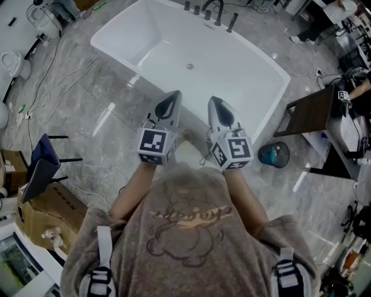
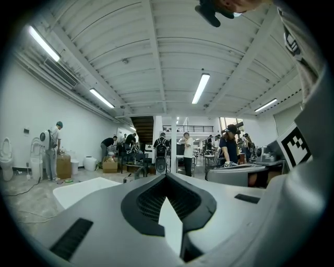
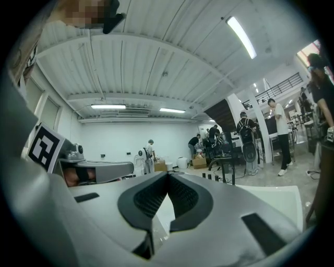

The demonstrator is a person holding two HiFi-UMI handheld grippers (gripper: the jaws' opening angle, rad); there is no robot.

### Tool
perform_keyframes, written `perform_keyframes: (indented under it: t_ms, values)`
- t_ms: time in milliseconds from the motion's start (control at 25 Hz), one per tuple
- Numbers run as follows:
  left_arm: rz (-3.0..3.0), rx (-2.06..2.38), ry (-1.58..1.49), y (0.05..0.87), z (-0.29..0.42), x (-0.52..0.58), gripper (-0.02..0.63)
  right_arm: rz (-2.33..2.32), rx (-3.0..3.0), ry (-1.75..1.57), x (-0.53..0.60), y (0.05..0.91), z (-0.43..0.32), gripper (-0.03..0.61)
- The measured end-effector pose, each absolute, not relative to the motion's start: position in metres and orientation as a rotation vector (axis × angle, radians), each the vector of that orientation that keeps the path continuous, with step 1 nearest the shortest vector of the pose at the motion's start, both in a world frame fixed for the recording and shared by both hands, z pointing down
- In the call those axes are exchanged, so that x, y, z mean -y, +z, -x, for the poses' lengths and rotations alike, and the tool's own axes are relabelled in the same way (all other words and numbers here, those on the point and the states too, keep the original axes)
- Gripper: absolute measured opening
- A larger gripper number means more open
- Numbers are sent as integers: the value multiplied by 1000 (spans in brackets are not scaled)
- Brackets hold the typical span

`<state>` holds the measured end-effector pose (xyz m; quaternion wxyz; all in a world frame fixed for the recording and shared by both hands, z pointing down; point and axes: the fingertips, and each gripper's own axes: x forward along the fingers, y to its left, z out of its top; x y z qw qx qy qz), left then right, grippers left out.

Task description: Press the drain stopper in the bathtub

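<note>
Tips of the grey plastic left gripper (image 1: 173, 100) meet in a point. Its own view confirms this: the two jaws are pressed together at the front, leaving only a narrow diamond-shaped gap further back between the dark ribbed pads (image 2: 147, 201). Nothing is caught in that gap. The matching grey right gripper (image 1: 215, 104) is closed in the same way, front ends touching, and it also holds nothing.

Both sit side by side at the centre of the head view, each with its marker cube towards the person. Their tips lie over the near rim of the white rectangular bathtub (image 1: 127, 40), and neither touches anything.

The small round metal drain stopper (image 1: 189, 66) lies on the tub's floor in the upper centre of the frame. It is above the two tips and roughly midway between them, and well apart from both.

A row of dark taps (image 1: 208, 13) stands on the far rim at the top edge. Grey marbled floor (image 1: 87, 98) surrounds the tub.
</note>
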<state>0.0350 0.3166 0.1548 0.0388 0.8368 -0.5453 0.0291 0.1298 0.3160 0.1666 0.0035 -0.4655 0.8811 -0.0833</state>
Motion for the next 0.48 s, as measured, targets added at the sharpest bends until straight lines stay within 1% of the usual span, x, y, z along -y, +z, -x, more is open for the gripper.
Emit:
perform_keyframes:
  t_ms: [480]
  values:
    - [-2570,1647,83,143,-34,-194,5,1443,-2782,-289,-196,161,-120,5]
